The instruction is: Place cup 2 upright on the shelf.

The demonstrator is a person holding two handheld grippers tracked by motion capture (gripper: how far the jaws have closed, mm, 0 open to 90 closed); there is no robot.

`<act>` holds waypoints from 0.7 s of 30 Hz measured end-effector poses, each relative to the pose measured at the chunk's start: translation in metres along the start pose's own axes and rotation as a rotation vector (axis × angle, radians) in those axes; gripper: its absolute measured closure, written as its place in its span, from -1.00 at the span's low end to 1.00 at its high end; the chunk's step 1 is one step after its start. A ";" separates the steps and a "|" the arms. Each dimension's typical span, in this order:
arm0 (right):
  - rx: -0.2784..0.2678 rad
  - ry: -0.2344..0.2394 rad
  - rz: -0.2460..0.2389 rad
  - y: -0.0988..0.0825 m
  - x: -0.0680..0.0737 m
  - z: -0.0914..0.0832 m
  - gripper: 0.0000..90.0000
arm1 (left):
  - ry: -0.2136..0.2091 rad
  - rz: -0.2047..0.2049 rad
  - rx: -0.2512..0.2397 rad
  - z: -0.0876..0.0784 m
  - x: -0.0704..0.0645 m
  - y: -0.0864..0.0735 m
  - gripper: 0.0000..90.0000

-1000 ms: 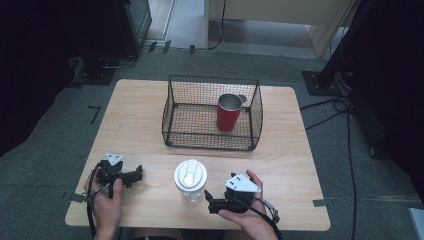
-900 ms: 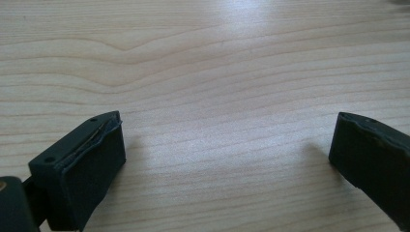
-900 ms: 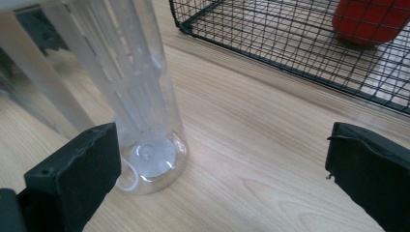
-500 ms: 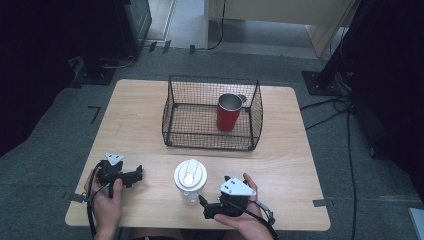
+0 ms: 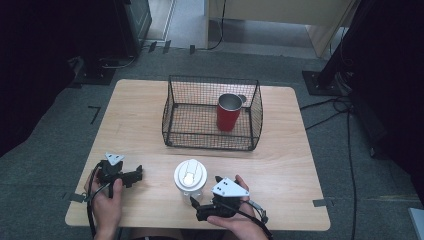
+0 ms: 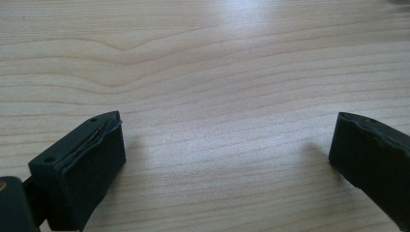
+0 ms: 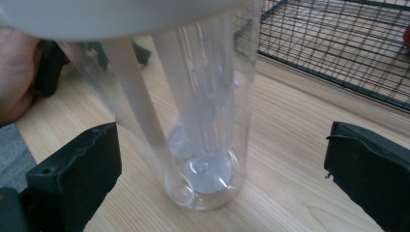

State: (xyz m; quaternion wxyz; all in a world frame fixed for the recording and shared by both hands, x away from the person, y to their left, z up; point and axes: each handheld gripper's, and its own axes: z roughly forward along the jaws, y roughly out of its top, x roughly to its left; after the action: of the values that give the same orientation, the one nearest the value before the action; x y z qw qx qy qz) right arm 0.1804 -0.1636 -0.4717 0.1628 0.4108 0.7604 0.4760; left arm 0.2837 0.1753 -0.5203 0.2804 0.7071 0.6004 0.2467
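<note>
The right gripper [image 5: 199,206] is sitting nearest the table's front edge, just in front of the clear tumbler [image 5: 190,179], with its jaws spread wide and gripping nothing. In the right gripper view the tumbler [image 7: 193,116] is standing upright between the two black jaws, closer to the left one, touching neither. That offset looks like the main risk: if the jaws are closing from here, the nearer one is likely to be meeting the wall first and pushing the tall, smooth tumbler sideways or tipping it. A grip low on slick plastic may also be slipping under the white lid [image 5: 190,175]. To the tumbler's left, well apart, the left gripper [image 5: 135,175] is resting with jaws released over bare table [image 6: 217,72]. Beyond the tumbler, the wire basket [image 5: 212,142] is holding a red cup [image 5: 228,112]; a toppling tumbler could be rolling against its mesh.
</note>
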 end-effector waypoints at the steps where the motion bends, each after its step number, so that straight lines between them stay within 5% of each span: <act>1: -0.005 0.006 0.004 0.001 0.002 0.001 -0.98 | 0.000 0.000 0.000 0.000 0.000 0.000 -1.00; 21: -0.072 0.043 0.017 0.015 0.015 0.013 -0.76 | 0.000 -0.001 0.000 0.000 0.000 0.000 -1.00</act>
State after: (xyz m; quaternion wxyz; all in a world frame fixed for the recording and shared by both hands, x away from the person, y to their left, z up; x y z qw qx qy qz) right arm 0.1863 -0.1417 -0.4633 0.1572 0.4008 0.7425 0.5132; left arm 0.2837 0.1752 -0.5203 0.2806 0.7068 0.6007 0.2466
